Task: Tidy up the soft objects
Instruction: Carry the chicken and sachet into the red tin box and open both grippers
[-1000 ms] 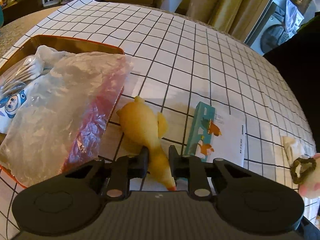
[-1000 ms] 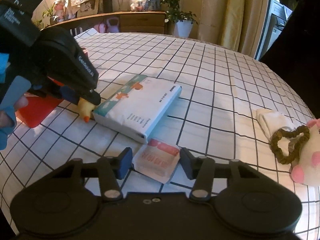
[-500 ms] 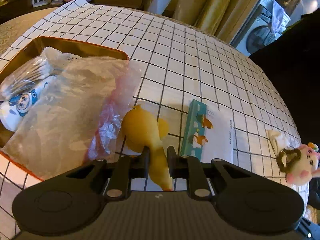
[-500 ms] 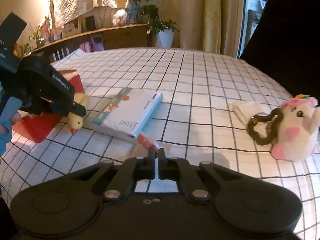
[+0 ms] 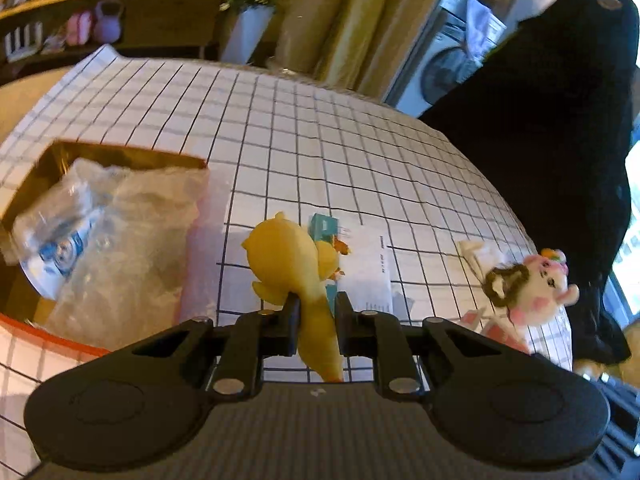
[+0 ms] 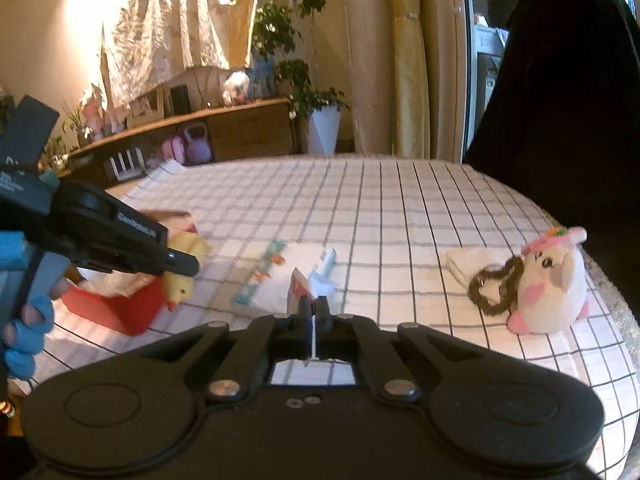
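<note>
My left gripper (image 5: 316,312) is shut on the neck of a yellow rubber duck (image 5: 286,260) and holds it above the checked tablecloth, beside the red box (image 5: 120,156). The duck (image 6: 180,284) hangs from that gripper in the right wrist view. My right gripper (image 6: 315,312) is shut on a small flat red-and-white packet (image 6: 298,286), lifted off the table. A white tissue pack (image 6: 288,276) lies below it. A pink-and-white plush toy (image 6: 552,292) with a brown hair tie (image 6: 494,288) sits at the right.
The red box holds clear plastic bags (image 5: 108,240) with soft items. A folded white cloth (image 6: 468,264) lies behind the plush toy. A dark-clothed person (image 5: 540,160) stands at the table's right edge. A sideboard and plants stand beyond the table.
The left gripper has lifted the duck off the table. The right gripper closed on the packet and has raised it off the cloth.
</note>
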Motion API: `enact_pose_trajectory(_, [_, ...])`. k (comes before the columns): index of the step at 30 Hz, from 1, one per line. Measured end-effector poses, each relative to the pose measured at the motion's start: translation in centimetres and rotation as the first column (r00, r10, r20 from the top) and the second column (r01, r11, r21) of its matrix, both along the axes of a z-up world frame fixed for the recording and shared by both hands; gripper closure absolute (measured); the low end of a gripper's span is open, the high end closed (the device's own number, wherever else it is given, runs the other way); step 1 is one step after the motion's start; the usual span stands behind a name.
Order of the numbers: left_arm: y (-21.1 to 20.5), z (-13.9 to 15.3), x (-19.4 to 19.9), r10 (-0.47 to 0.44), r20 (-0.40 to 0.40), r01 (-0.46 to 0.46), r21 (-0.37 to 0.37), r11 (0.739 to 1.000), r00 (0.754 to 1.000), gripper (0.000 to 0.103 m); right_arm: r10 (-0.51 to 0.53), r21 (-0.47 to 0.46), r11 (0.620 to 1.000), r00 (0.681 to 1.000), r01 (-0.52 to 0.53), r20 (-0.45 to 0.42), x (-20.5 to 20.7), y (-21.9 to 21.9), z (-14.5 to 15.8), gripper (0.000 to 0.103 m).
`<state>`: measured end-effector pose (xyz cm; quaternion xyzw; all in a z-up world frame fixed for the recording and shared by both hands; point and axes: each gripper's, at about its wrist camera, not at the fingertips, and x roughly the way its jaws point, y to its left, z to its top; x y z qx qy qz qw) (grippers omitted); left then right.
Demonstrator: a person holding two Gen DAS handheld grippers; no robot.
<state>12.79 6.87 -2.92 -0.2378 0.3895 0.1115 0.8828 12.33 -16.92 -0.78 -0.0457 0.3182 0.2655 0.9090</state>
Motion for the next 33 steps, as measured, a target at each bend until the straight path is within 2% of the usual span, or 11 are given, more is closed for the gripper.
enact_pose_trajectory(3, [0.5, 1.0, -0.5, -0.036, -0.003, 0.036, 0.016, 0.999, 0.999, 0.085, 0.007, 0.018, 1.0, 1.0, -0.007, 0.007, -0.5, 0.5, 1.3, 0.103])
enact_pose_trajectory(5, [0.9, 1.8, -1.0, -0.048, 0.008, 0.048, 0.068, 0.997, 0.999, 0.085, 0.01, 0.027, 1.0, 1.0, -0.011, 0.015, -0.7, 1.0, 2.1, 0.103])
enact_pose_trajectory(10, [2.8, 3.5, -2.3, -0.095, 0.016, 0.093, 0.109, 0.99, 0.995, 0.085, 0.027, 0.061, 0.998, 0.999, -0.029, 0.025, -0.7, 2.4, 3.7, 0.103])
enact_pose_trajectory(18, [6.8, 5.9, -4.1, -0.096, 0.034, 0.088, 0.182, 0.979, 0.995, 0.085, 0.073, 0.109, 0.991, 0.997, -0.076, 0.034, -0.2, 6.0, 5.4, 0.103])
enact_pose_trajectory(25, [9.9, 7.7, -5.5, -0.107, 0.067, 0.086, 0.264, 0.961, 0.992, 0.086, 0.124, 0.127, 0.984, 0.992, -0.128, 0.035, 0.5, 10.1, 6.0, 0.103])
enact_pose_trajectory(28, [10.8, 7.1, -5.3, -0.119, 0.038, 0.104, 0.281, 0.954, 0.992, 0.086, 0.144, 0.127, 0.981, 0.989, -0.146, 0.025, 0.8, 11.7, 5.9, 0.103])
enact_pose_trajectory(33, [12.5, 4.4, -5.2, -0.104, -0.013, 0.105, 0.224, 0.969, 0.994, 0.086, 0.168, 0.153, 0.975, 0.985, -0.159, -0.047, 1.6, 13.8, 4.4, 0.103])
